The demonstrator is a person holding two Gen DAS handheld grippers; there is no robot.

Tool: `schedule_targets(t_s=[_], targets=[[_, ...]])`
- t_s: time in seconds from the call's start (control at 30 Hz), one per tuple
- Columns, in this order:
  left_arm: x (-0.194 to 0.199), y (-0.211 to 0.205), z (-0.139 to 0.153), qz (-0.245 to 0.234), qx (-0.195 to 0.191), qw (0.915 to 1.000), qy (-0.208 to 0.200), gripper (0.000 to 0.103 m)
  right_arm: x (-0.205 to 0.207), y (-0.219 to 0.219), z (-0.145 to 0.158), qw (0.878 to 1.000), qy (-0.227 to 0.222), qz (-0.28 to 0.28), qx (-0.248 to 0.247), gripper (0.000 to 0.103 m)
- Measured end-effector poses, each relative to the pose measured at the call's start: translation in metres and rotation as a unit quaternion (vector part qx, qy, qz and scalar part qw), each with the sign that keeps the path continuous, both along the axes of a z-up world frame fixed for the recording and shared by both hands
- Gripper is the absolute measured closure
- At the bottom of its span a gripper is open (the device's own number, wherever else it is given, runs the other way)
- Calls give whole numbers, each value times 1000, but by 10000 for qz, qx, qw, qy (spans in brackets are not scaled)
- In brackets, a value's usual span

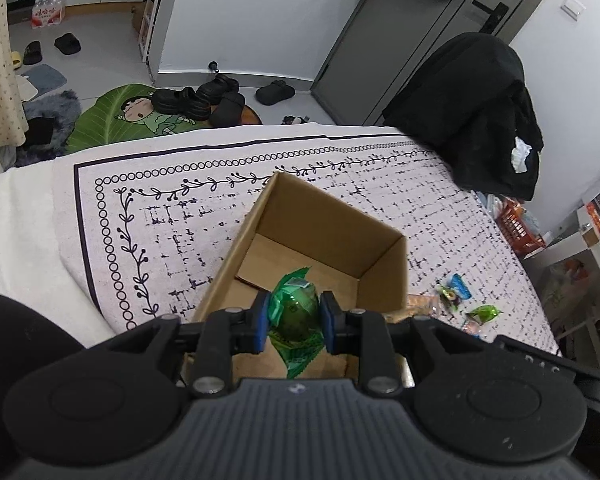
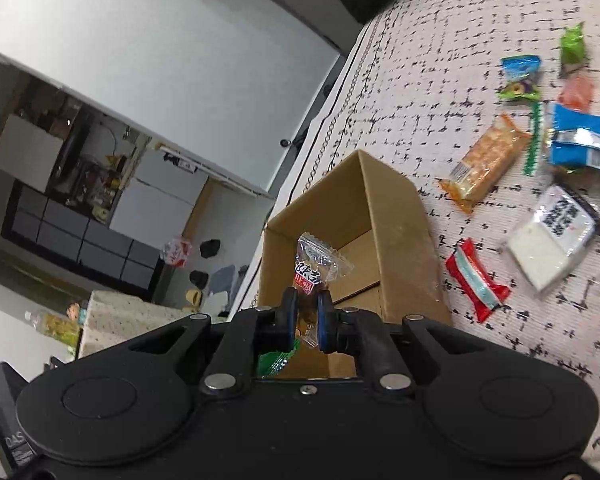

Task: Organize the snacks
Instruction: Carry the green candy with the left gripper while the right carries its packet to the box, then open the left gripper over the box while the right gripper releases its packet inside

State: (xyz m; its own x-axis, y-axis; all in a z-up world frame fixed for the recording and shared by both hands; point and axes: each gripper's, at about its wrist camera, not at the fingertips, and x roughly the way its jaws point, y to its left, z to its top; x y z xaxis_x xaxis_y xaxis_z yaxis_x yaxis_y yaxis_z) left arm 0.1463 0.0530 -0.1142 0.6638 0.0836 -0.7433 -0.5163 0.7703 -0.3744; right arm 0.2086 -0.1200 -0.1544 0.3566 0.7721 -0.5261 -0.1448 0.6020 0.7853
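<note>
Over the open brown cardboard box (image 1: pixel 316 240), our left gripper (image 1: pixel 294 322) pinches a green wrapped snack (image 1: pixel 294 312); our right gripper (image 2: pixel 307 322) pinches a clear-wrapped brown snack (image 2: pixel 314 268).

Black tongs (image 1: pixel 293 322), blue pads (image 1: pixel 261 322), silver screws.

Left gripper (image 1: pixel 294 322) over near end of box (image 1: pixel 332 220); wrapped snack (image 1: pixel 294 312) between its jaws. Box stands on tablecloth (image 1: pixel 180 200). Loose snacks (image 1: pixel 454 290) lie right of jaws, beside box. Right gripper (image 2: pixel 307 318): small packet (image 2: pixel 314 266) between jaws, box just ahead.
</note>
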Motion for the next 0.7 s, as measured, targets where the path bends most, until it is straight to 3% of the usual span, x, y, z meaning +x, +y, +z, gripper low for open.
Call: schedule_targets(t_s=[0.13,0.27,0.33,0.47,0.53,0.7], targets=[[5,1,0,-8,180,9997,153,71,3,14,-5,9998,2,178,-79,93],[2,8,1,171,138,9996,150,50,2,23,-6,9993,24,336,-160,93],[0,10,2,218,167,9995,151,45,-1,25,-5,9990,9,391,-200,92],[-3,13,4,221,109,9995,181,32,-3,24,-2,9989,-18,356,-294,76],[-7,13,6,279,126,9993,213,27,-5,22,1,9990,-64,330,-305,75],[-14,12,11,302,196,9990,264,23,-9,16,7,9988,-157,267,-368,63]])
